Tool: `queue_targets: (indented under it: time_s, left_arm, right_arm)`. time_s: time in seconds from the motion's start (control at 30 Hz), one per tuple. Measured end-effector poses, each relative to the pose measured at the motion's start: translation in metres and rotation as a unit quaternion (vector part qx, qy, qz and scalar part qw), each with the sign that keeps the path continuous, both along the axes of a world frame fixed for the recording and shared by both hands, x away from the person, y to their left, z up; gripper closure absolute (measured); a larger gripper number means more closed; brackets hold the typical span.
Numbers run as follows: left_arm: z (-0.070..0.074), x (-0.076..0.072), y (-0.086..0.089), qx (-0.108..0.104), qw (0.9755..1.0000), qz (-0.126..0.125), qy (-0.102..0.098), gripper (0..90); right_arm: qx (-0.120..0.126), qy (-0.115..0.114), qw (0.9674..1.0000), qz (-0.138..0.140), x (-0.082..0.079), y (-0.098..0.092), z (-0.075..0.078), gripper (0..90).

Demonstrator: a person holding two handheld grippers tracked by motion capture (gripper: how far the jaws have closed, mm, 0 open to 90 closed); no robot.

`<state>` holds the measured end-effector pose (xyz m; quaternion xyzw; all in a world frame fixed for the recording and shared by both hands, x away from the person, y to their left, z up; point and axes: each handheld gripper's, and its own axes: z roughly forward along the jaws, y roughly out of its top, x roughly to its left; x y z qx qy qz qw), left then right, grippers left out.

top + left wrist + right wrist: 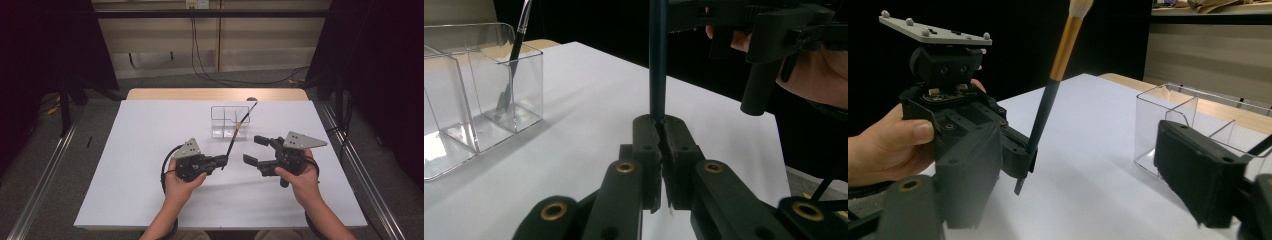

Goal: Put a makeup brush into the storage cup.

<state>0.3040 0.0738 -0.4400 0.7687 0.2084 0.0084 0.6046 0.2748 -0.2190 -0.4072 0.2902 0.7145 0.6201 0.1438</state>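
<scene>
Left gripper (223,161) level, clamping upright brush (233,141)

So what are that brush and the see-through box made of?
The brush looks like dark, smooth painted wood or plastic, with a shiny copper-coloured metal collar and pale bristles. The box seems clear hard plastic, maybe acrylic: you can see through its glossy walls and dividers.
</scene>
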Motion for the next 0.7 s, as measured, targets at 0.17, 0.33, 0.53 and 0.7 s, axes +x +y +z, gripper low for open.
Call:
queue_targets:
  time_s: [0.17, 0.33, 0.53, 0.7]
  left_arm:
    - [-0.003, 0.0, -0.001, 0.003, 1.0, 0.001, 0.002, 85.8]
    - [-0.003, 0.0, -0.004, 0.007, 1.0, -0.005, -0.001, 85.8]
    - [-0.003, -0.003, -0.007, 0.008, 0.9999, -0.01, -0.003, 85.8]
    - [-0.003, -0.003, -0.008, 0.008, 0.9999, -0.013, -0.005, 85.8]
  right_arm:
    - [0.004, -0.005, 1.0, 0.005, 0.001, 0.002, -0.002, 27.9]
    - [0.011, -0.006, 0.9999, 0.004, 0.002, 0.005, -0.001, 36.6]
    - [0.012, 0.001, 0.9999, 0.007, 0.004, 0.01, 0.002, 41.7]
    - [0.02, 0.013, 0.9997, 0.01, 0.006, 0.014, 0.005, 46.6]
